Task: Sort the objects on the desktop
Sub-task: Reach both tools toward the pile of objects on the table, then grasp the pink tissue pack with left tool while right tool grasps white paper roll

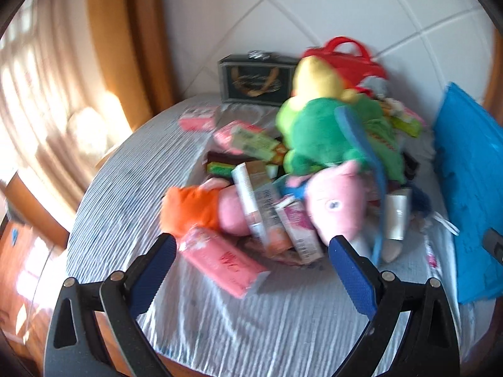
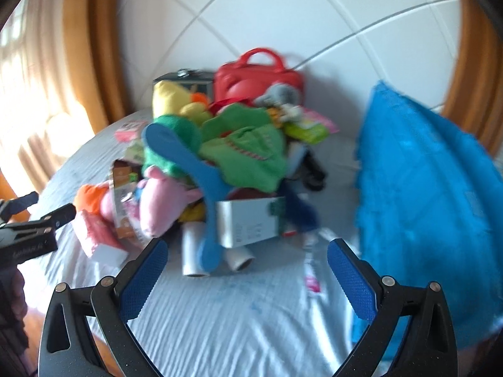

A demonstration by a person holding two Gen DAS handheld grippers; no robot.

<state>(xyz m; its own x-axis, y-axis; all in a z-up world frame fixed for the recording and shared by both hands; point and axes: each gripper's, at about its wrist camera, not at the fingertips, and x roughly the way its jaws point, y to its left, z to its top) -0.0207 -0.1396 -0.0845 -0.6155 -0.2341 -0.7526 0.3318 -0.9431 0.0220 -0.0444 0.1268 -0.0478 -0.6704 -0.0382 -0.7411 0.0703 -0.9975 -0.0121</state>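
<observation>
Nearest the lens in the left wrist view, the left gripper [image 1: 251,251] stood with its blue-padded jaws spread wide and nothing between them, tilted down over the pale ribbed cloth of the round table [image 1: 220,330]. The landmark was the heap of toys and packets [image 1: 298,172] in the middle of that table. At the heap's left edge lay an orange-and-pink soft toy [image 1: 201,207]; just in front of it, closest to the jaws, a flat pink wrapped packet [image 1: 223,260]; to its right a pink plush pig head [image 1: 339,207]; on top a green plush toy [image 1: 327,135]; right of the heap a rumpled blue plastic bag [image 1: 465,188].

The right gripper [image 2: 248,257] likewise gaped empty, short of the heap.

Judging by this, sorting had not yet begun: both tools were approaching. The next move would call for picking one loose item at the heap's near edge and closing on it without dragging neighbours.

Only the right wrist view showed a long blue plastic shoehorn-like paddle [image 2: 201,188] lying across the heap, white rolls [image 2: 195,251] at its front, and the left gripper at the far left. Only the left view showed clearly the dark printed box [image 1: 254,81] behind the heap.
</observation>
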